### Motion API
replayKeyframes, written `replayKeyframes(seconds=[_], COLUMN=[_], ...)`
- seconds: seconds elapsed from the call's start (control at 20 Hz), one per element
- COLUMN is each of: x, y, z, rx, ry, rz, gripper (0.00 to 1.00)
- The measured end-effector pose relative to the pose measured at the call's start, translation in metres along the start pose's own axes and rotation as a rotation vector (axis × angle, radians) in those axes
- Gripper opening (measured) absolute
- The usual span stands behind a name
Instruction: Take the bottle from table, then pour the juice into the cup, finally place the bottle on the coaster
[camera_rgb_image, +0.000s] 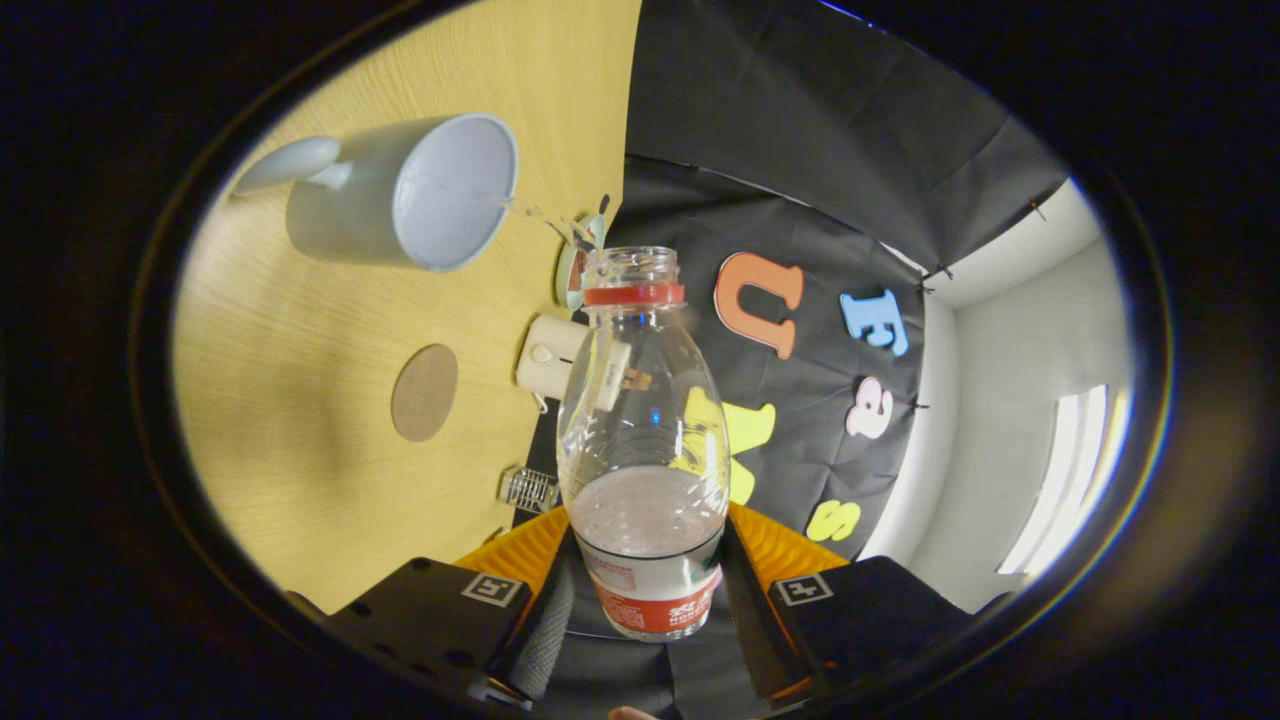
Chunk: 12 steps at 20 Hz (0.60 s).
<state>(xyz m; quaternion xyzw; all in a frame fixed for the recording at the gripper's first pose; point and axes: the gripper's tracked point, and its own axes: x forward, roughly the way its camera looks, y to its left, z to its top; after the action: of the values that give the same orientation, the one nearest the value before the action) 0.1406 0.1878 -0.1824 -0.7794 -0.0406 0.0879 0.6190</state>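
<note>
A clear plastic bottle with a red neck ring and a red-and-white label sits between my fingers, and my gripper is shut on its lower body. The bottle has no cap and is tipped toward the table. A thin stream of liquid runs from its mouth to the rim of the pale grey cup, which stands on the wooden table beyond the fingers. A little cloudy liquid stays low in the bottle. A round brown coaster lies on the table between the cup and my fingers.
A cream-coloured small device and a round green-rimmed object lie at the table's edge by the black cloth wall. A small clear ridged item sits near that edge, closer to my fingers. A white wall with a window stands beyond the cloth.
</note>
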Motion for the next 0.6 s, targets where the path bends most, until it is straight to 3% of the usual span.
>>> replayKeyframes(seconds=[0.6], x=[0.0038], y=[-0.0107], z=[-0.0023], rx=[-0.045], ry=[-0.006], rz=[-0.007], gripper=[0.77])
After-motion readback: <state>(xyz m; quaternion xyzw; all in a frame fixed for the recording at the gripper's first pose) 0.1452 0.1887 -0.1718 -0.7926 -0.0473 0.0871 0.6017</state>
